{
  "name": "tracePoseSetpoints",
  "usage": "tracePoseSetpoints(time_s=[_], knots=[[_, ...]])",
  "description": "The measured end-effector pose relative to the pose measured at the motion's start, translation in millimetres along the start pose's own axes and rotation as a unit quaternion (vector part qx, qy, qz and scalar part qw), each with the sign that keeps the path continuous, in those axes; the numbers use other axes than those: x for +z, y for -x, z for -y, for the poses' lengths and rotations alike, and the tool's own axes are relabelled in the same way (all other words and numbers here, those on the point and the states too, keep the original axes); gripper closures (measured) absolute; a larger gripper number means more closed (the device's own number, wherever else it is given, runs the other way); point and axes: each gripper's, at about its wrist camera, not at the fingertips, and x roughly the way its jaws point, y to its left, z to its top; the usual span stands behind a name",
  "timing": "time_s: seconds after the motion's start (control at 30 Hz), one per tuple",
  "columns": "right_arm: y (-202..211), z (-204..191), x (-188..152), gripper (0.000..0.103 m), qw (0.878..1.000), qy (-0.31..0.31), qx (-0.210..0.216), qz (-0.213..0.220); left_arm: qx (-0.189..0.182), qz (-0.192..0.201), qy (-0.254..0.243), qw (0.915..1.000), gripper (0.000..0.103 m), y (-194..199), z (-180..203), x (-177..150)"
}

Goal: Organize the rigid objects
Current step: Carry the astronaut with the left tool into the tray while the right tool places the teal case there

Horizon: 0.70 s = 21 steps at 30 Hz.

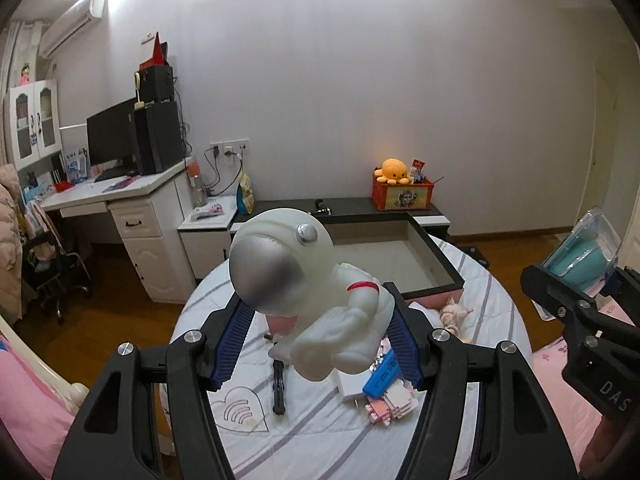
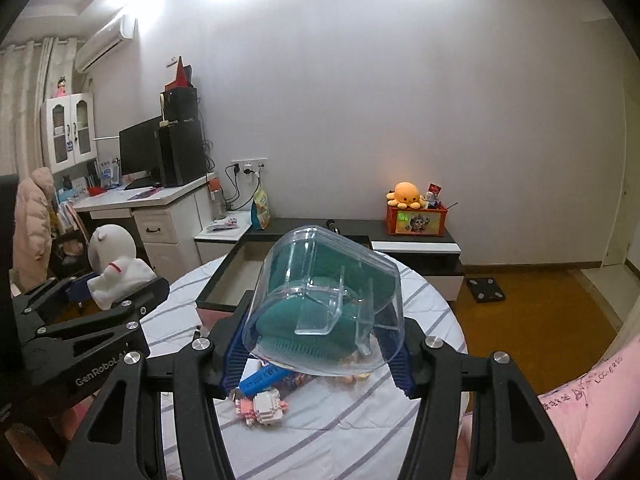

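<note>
Left gripper [image 1: 318, 342]: I have its blue ribbed pads clamped on the white astronaut figure [image 1: 316, 300], one pad on each side of the body; the figure hangs tilted above the round table [image 1: 480, 292], silver visor toward my camera.
Right gripper [image 2: 320, 346]: I have it closed on a clear plastic case [image 2: 326, 300] with a teal silicone brush [image 2: 304, 332] inside, held tilted above the table.
Table: covered in a white cloth with grey stripes; on it lie a blue rectangular piece [image 2: 264, 378], a pink-and-white block toy [image 2: 262, 404] just beside it, and a black stick-shaped item [image 1: 278, 390].
Behind the table: an open dark-rimmed box [image 1: 432, 252].
Far shelf: an orange octopus plush [image 1: 394, 170] on a red crate [image 1: 402, 196].
</note>
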Motion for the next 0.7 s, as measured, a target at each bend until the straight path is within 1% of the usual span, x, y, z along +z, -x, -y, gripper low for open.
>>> tracePoseSetpoints(time_s=[0.07,0.13,0.23,0.27,0.37,0.4,0.5,0.53,0.6,0.7], knots=[[-11,2,3,0.044,1.000,-0.003,0.001,-0.005,-0.002,-0.002,-0.001,1.0000,0.038,-7,1,4],[-25,5,6,0.044,1.000,-0.004,0.000,-0.012,0.000,-0.006,-0.002,1.0000,0.038,-23,2,11],[-56,12,13,0.044,1.000,-0.004,-0.004,-0.025,-0.006,-0.008,-0.005,0.9999,0.038,-52,4,23],[-73,15,17,0.044,0.999,-0.005,-0.004,-0.033,-0.011,-0.012,-0.003,0.9999,0.038,-63,3,27],[-119,23,23,0.044,0.998,-0.005,-0.008,-0.060,-0.018,-0.044,-0.002,0.9989,0.038,-114,4,38],[-132,25,23,0.044,0.998,-0.005,-0.008,-0.069,-0.010,-0.067,0.003,0.9977,0.038,-140,3,42],[-176,31,24,0.044,0.995,-0.005,-0.008,-0.101,0.008,-0.113,0.003,0.9936,0.038,-191,1,42],[-194,32,22,0.044,0.993,-0.005,-0.007,-0.115,0.009,-0.124,0.003,0.9922,0.038,-204,1,40],[-212,34,18,0.044,0.991,-0.005,-0.008,-0.132,0.007,-0.146,0.001,0.9892,0.038,-225,0,36],[-233,36,14,0.044,0.988,0.001,-0.008,-0.151,0.013,-0.165,-0.001,0.9863,0.037,-241,-1,31]])
